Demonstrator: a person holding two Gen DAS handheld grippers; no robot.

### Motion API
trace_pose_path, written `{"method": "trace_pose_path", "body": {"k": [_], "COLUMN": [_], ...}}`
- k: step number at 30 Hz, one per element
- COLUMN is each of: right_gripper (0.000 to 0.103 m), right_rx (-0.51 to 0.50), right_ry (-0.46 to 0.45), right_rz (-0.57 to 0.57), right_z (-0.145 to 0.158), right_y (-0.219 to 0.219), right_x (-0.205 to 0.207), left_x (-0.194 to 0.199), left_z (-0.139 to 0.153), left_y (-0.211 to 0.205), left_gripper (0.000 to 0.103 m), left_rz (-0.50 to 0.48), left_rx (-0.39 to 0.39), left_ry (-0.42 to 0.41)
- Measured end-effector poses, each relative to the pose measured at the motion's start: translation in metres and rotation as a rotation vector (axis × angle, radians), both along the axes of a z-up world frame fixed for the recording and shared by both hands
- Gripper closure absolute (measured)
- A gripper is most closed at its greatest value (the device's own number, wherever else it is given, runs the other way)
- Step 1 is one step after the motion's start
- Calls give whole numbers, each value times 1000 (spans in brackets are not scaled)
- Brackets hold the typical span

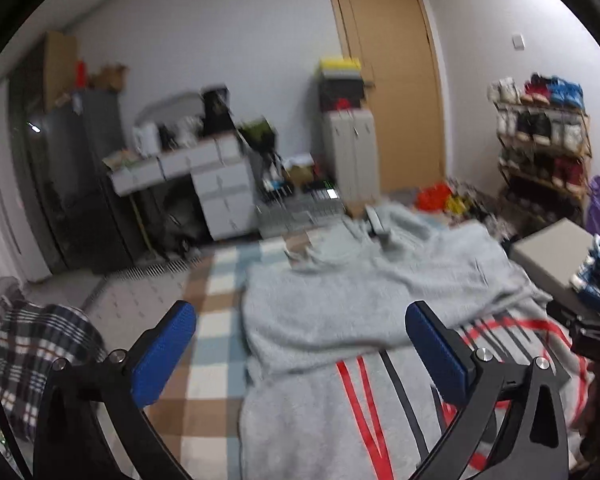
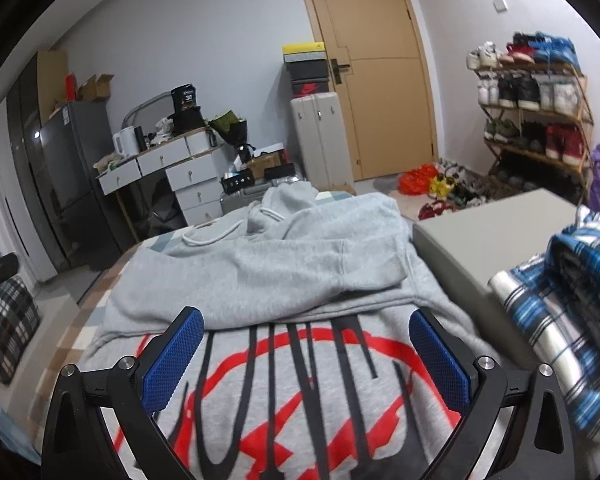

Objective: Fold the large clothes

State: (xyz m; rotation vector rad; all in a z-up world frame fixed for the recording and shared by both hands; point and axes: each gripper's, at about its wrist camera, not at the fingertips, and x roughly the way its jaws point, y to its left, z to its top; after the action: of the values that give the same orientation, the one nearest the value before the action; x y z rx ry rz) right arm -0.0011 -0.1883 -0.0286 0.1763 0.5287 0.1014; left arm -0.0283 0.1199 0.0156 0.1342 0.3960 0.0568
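The grey hoodie [image 2: 284, 280] lies flat on the bed in front of me, its long axis running away from me toward the door [image 2: 380, 80]; the hood and its white drawstring [image 2: 216, 232] are at the far end, and the big red-and-black print [image 2: 300, 392] is nearest my grippers. Both sleeves [image 2: 292, 276] are folded across the chest, lying as a soft band just beyond the print. The cloth is thick, fuzzy fleece with ribbed cuffs.

My right gripper [image 2: 306, 360] hangs over the print with its blue, dimpled pads [image 2: 172, 360] spread wide, gripping nothing; I cannot tell whether it touches the cloth. My left gripper [image 1: 300, 352] is just as wide apart and empty, over the hoodie's left side, where the checked bedcover [image 1: 212, 320] shows beside it.

A folded blue plaid shirt [image 2: 560, 320] sits on a plain grey box [image 2: 480, 240] to my right. A dark plaid garment [image 1: 32, 352] lies to my left. Across the room stand a wooden shoe rack [image 2: 540, 112], a white desk [image 2: 168, 164] and a dark fridge [image 2: 68, 168].
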Motion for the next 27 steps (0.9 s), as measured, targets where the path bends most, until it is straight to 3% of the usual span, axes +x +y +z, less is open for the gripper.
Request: {"method": "trace_pose_path", "body": {"k": [7,10,16,18,21,27], "right_gripper": [0,0,0,0,0,0], "right_rx": [-53,-58,-165,-211,-208,-281], "right_ry": [22,17,21,49,114,297], "right_rz": [27,59,220,269,269,214], "right_z": [-6,-2,36,55,70,46], "right_y": [19,30,67,79,89,124], "right_x": [0,4,51,92,173,368], "left_x": [21,41,68,75,75,83], "left_z": [-19,-34,-54,-64,-73,-94], "left_y": [10,21,45,52,53,36], "left_gripper": [1,1,1,1,1,1], "left_rz": [10,9,7,16,22,-17], "left_rx": [-69,-63,-56,-26,3,159], "left_ry": [-1,32,134,224,280,344]}}
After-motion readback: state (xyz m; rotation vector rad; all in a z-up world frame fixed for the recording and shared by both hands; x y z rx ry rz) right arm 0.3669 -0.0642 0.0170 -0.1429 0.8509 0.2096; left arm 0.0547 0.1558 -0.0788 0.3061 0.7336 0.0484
